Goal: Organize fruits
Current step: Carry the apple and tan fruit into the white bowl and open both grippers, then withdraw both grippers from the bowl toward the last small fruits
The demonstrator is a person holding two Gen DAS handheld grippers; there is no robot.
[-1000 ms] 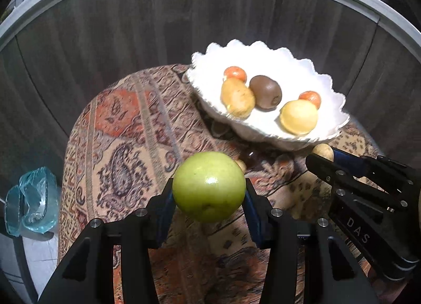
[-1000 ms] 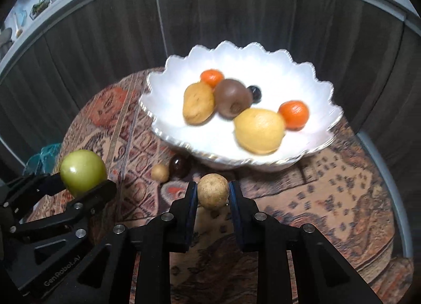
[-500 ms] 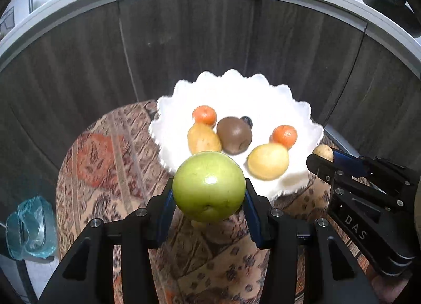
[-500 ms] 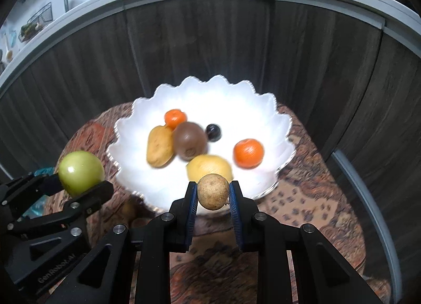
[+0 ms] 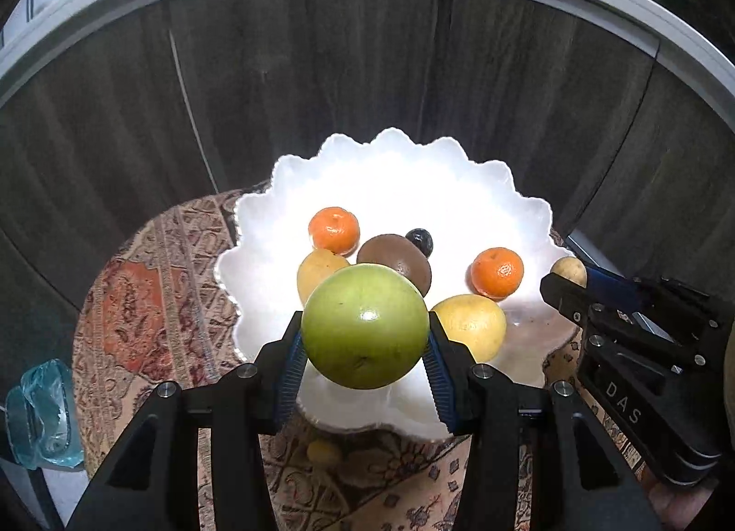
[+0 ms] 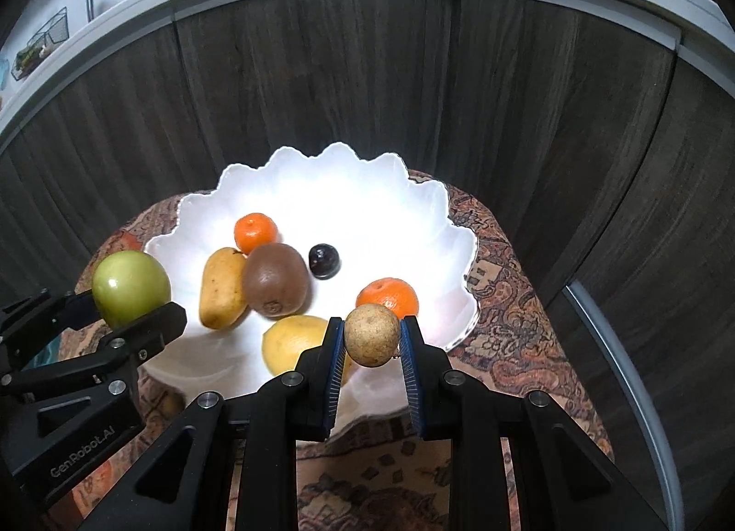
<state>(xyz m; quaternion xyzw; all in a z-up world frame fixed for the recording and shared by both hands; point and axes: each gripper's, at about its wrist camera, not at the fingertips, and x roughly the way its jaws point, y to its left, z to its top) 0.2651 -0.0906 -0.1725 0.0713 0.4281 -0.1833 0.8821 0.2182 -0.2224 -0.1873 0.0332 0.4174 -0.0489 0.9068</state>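
Seen from the left wrist: left gripper clamped on a green apple, poised over the near edge of a white scalloped bowl on a patterned cloth. Inside the bowl, two tangerines, a kiwi, a dark grape, a yellow lemon and a pale oblong fruit; one small yellow fruit left on the cloth just before the bowl. Seen from the right wrist: right gripper closed on a small brown round fruit, likewise above the bowl's near side, close to the lemon and a tangerine. Both carries judged near delivery. Best done by lowering each piece into a bare patch of white, the apple toward the empty near-left floor, the brown fruit toward the open right side, then easing the fingers apart only once low enough not to bounce or knock the piled fruit.
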